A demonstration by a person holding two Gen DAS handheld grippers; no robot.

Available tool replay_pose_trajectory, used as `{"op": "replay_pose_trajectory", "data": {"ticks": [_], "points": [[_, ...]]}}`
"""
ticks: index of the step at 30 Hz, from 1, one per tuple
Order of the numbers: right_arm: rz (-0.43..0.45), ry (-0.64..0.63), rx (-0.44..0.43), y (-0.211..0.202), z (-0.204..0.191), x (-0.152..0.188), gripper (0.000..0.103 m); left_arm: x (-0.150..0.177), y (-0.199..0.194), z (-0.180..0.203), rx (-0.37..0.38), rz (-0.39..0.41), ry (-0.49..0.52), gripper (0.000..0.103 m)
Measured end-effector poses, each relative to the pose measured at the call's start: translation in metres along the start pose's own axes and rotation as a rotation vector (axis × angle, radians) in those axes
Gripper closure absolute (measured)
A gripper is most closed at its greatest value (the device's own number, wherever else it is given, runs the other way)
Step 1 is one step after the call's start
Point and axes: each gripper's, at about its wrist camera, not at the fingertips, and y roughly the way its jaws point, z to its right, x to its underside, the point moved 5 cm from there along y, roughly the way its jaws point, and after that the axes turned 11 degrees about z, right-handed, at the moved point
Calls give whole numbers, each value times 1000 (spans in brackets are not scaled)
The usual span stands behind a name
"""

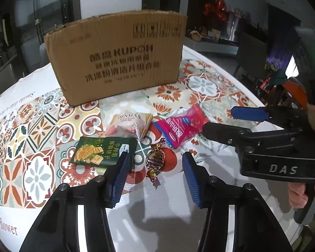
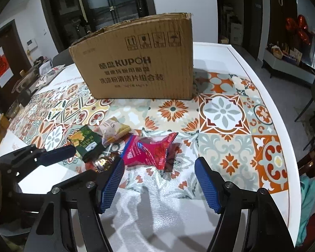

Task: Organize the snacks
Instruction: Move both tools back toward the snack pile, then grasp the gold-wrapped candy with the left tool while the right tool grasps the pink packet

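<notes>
Cardboard dominates the far side of a tiled-pattern tablecloth [image 2: 222, 109], where an open-topped brown carton [image 1: 115, 58] stands as the likely destination for four loose snacks clustered in front of it. Nearest the left gripper [image 1: 155, 168] lies a twist-wrapped foil candy [image 1: 154, 160], sitting between the blue pads but not yet touched by either; the jaws stand partly open and hold nothing. Just to its left, a dark green cracker packet [image 1: 104, 151] lies flat, with its near corner touching or passing behind the left pad, while a pale pouch [image 1: 132, 124] sits behind it and leans against a pink wrapped snack [image 1: 180, 128]. The right gripper [image 2: 159, 178] hovers over the tablecloth with its jaws wide apart and empty, the pink wrapped snack lying just ahead of the pads and slightly toward the left one. Judged from this layout, both hands appear to be lining up for a pick, the left on the candy and the right on the pink packet. A clean job would call for centring the candy's round body rather than its flared twisted ends between the pads, and keeping the left pad clear of the green packet's corner so that it is not dragged along. The right claw would do best to straddle the pink wrapper's plump middle, since crinkled film can slip. With the two tools working close together, a collision is the chief risk.
</notes>
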Motion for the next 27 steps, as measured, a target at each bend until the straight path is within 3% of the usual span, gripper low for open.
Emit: {"op": "replay_pose_trajectory", "data": {"ticks": [12,15,17,27], "points": [[-24,38,-32,18,3,2,33,6,27,-4,-14,-44,-13,58],[-38,45,-43,27,2,2,33,7,30,-6,-19,-51,-23,65],[-48,55,-46,33,2,2,33,7,32,-9,-13,-62,-43,79],[-82,64,-35,51,-3,1,37,1,19,-18,-14,-36,-103,80]]}}
